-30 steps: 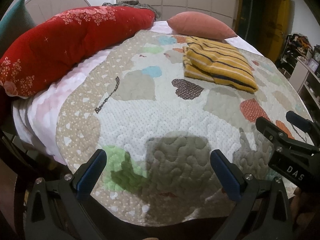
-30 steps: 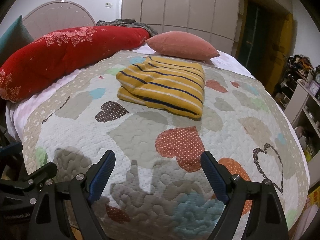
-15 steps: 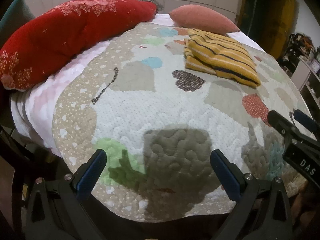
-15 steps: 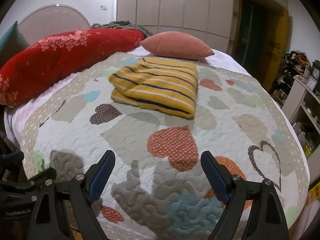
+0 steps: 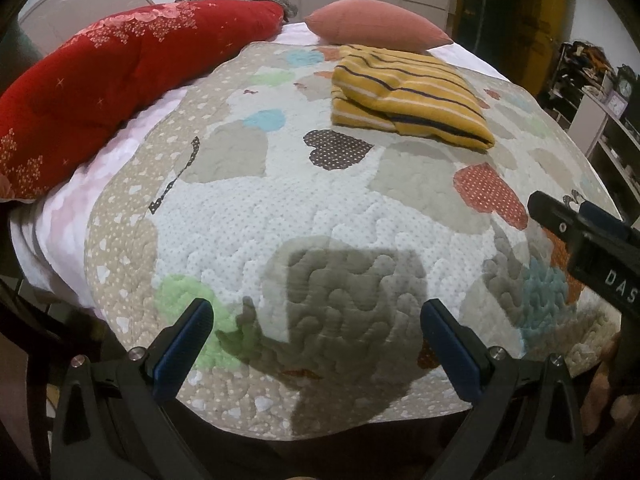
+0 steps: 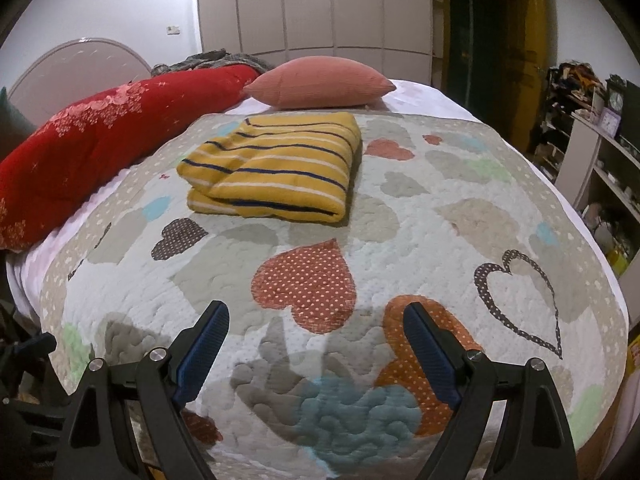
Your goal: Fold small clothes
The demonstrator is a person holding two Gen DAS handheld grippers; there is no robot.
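Observation:
A folded yellow garment with dark and white stripes [image 5: 408, 96] lies on the heart-patterned quilt [image 5: 280, 200], toward the far side; it also shows in the right wrist view [image 6: 276, 168]. My left gripper [image 5: 316, 340] is open and empty, above the near edge of the quilt, well short of the garment. My right gripper [image 6: 316, 344] is open and empty, also above the near part of the quilt [image 6: 440, 208]. The right gripper's body shows at the right edge of the left wrist view [image 5: 592, 248].
A long red flowered bolster [image 5: 112, 80] lies along the left side of the bed. A pink pillow [image 6: 320, 82] sits behind the garment. Cluttered shelves [image 6: 600, 160] stand to the right. Wardrobe doors [image 6: 320, 8] are at the back.
Both grippers have drawn back a little from the bed and tilted. The folded garment has not moved. Both stay open.

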